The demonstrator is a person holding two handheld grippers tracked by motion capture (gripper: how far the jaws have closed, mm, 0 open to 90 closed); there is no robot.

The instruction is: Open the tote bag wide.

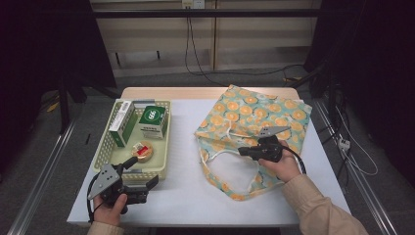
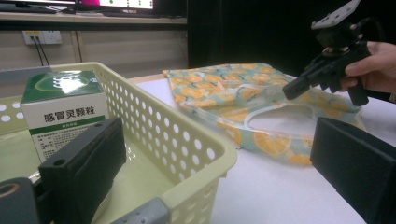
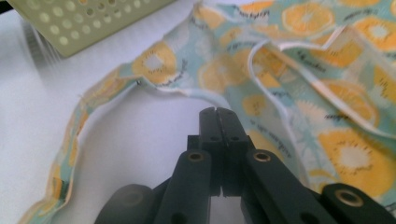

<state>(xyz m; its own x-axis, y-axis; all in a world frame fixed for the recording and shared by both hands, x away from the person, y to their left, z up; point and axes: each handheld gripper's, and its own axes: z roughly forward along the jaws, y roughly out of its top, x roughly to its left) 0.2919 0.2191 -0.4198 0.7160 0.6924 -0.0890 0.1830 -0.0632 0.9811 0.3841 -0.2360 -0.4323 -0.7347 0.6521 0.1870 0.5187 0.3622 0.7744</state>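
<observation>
An orange-print cloth bag (image 1: pixel 254 115) lies flat on the right of the white table, its handles and mouth toward me. My right gripper (image 1: pixel 241 152) hovers low over the bag's mouth. In the right gripper view its jaws (image 3: pixel 218 112) are pressed together just above the bag (image 3: pixel 327 70), and I see no fabric between the pads. My left gripper (image 1: pixel 144 171) rests at the basket's near right corner, jaws wide open. In the left gripper view (image 2: pixel 215 154) the basket wall (image 2: pixel 177 140) runs between them, untouched. The right gripper (image 2: pixel 287 91) also shows there, above the bag (image 2: pixel 219 93).
A pale yellow perforated basket (image 1: pixel 166 147) on the left holds a green and white medicine box (image 1: pixel 151 122), a long green and white carton (image 1: pixel 122 122) and a small round tin (image 1: pixel 143 151). The box (image 2: pixel 60 107) stands near my left jaw. Bare table lies between basket and bag.
</observation>
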